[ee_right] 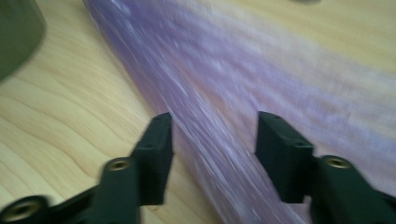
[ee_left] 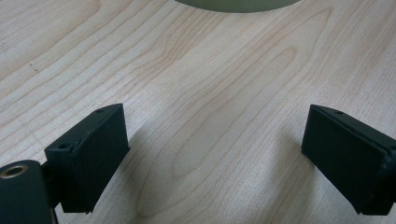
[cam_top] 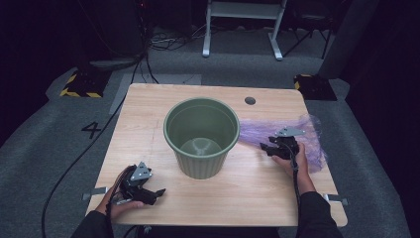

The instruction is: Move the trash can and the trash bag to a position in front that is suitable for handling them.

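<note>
Both grippers low over the table [cam_top: 148, 104], green bin between them, purple bag at right.

Left gripper [cam_top: 157, 193] sits near the front-left edge, jaws spread wide over bare wood, nothing between them; the green bin's [cam_top: 201, 136] base shows just ahead in the left gripper view. Bin stands upright mid-table. Right gripper [cam_top: 264, 148] lies over the thin purple plastic bag [cam_top: 297, 136], spread flat right of the bin and touching its side; jaws apart, straddling a fold of film [ee_right: 210, 140], pads not pressing it.
</note>
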### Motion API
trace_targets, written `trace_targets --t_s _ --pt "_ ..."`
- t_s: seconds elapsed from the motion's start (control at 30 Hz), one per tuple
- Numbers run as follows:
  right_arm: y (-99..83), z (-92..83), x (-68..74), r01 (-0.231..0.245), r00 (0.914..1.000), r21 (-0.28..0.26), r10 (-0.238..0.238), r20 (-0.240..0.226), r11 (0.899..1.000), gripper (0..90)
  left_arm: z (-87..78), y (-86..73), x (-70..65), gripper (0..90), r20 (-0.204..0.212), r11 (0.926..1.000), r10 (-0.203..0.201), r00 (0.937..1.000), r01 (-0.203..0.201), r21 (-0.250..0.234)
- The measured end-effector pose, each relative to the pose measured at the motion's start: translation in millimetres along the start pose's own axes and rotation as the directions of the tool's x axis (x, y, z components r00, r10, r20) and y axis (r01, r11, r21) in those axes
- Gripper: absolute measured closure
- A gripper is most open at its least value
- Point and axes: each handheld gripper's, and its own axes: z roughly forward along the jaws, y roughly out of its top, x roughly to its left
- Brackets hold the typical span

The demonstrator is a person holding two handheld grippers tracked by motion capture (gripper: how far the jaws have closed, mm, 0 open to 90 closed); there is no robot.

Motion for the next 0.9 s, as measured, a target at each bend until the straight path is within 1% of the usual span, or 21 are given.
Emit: trace_targets --t_s 0.03,0.07,0.1,0.13,0.17,0.27,0.3,0.33,0.37,0.43,0.47,0.5,0.53,0.6,0.63,0.7,0.77,0.9 --pt "3.2 -1.2 2.5 0.01 0.9999 -0.012 -0.01 0.008 1.0 34.1 0.1 0.0 0.0 6.8 0.0 1.0 0.0 1.0 0.0 -0.001" --pt "6.4 -1.7 5.5 0.02 0.9998 -0.021 -0.02 0.004 1.0 31.0 0.1 0.0 0.0 6.8 0.001 1.0 -0.001 1.0 0.001 -0.001" --pt "11.6 0.3 11.1 0.048 0.9988 -0.039 -0.048 0.005 0.998 27.6 0.3 0.1 0.2 6.8 0.003 1.0 0.002 1.0 -0.002 -0.001" --pt "11.6 0.3 11.1 0.048 0.9988 -0.039 -0.048 0.005 0.998 27.6 0.3 0.1 0.2 6.8 0.003 1.0 0.002 1.0 -0.002 -0.001" --pt "13.8 3.2 13.9 0.06 0.9982 -0.04 -0.06 0.002 0.997 25.5 0.4 0.2 0.3 6.8 0.004 1.0 0.002 1.0 -0.002 -0.001" --pt "17.3 18.4 19.3 0.084 0.9965 0.001 -0.084 0.005 0.996 20.9 0.7 0.7 0.6 6.8 0.007 1.0 0.005 1.0 -0.005 0.0" --pt "15.9 29.5 19.2 0.059 0.9982 0.03 -0.06 0.009 0.998 20.6 0.8 0.9 0.5 6.8 0.006 1.0 0.005 1.0 -0.005 0.001" --pt "15.2 32.4 18.6 0.048 0.9988 0.039 -0.048 0.006 0.998 21.4 0.8 0.9 0.5 6.8 0.006 1.0 0.005 1.0 -0.005 0.001" --pt "15.2 32.4 18.6 0.048 0.9988 0.039 -0.048 0.006 0.998 21.4 0.9 0.9 0.4 6.8 0.006 1.0 0.005 1.0 -0.005 0.001" --pt "13.2 37.5 17.1 0.016 0.9999 0.055 -0.016 0.003 0.998 25.1 1.2 1.2 -0.2 6.8 0.004 1.0 0.004 1.0 -0.004 0.001" --pt "12.1 39.5 16.3 0.004 1.0 0.062 -0.004 0.006 0.998 25.4 1.4 1.4 -0.3 6.8 0.004 1.0 0.005 1.0 -0.005 -0.001" --pt "10.8 40.6 15.4 -0.015 0.9999 0.058 0.015 -0.003 0.998 28.1 1.6 1.5 -0.6 6.8 0.006 1.0 0.004 1.0 -0.004 0.0" --pt "9.8 40.8 14.0 -0.037 0.9988 0.051 0.038 -0.029 0.998 34.5 1.6 1.7 -0.9 6.8 0.004 1.0 0.004 1.0 -0.004 0.002" --pt "9.1 39.5 12.1 -0.05 0.9985 0.042 0.051 -0.019 0.998 45.0 1.9 1.9 -1.4 6.8 0.003 1.0 0.002 1.0 -0.002 0.001" --pt "8.6 38.5 11.0 -0.055 0.9983 0.038 0.056 -0.018 0.998 52.5 2.0 2.0 -1.7 6.8 0.003 1.0 -0.001 1.0 0.001 0.001" --pt "7.3 36.5 8.2 -0.066 0.9978 0.033 0.066 -0.008 0.997 62.7 2.8 2.8 -2.7 6.8 0.001 1.0 0.003 1.0 -0.003 0.0" --pt "5.9 34.9 5.9 -0.082 0.9966 0.028 0.082 -0.001 0.996 69.4 4.1 4.1 -4.6 6.8 0.002 1.0 0.001 1.0 -0.001 0.0" --pt "3.5 32.1 4.8 -0.077 0.9969 0.025 0.077 0.014 0.997 81.1 8.0 8.3 -9.3 6.8 0.01 0.9999 0.013 0.9999 -0.013 0.001"
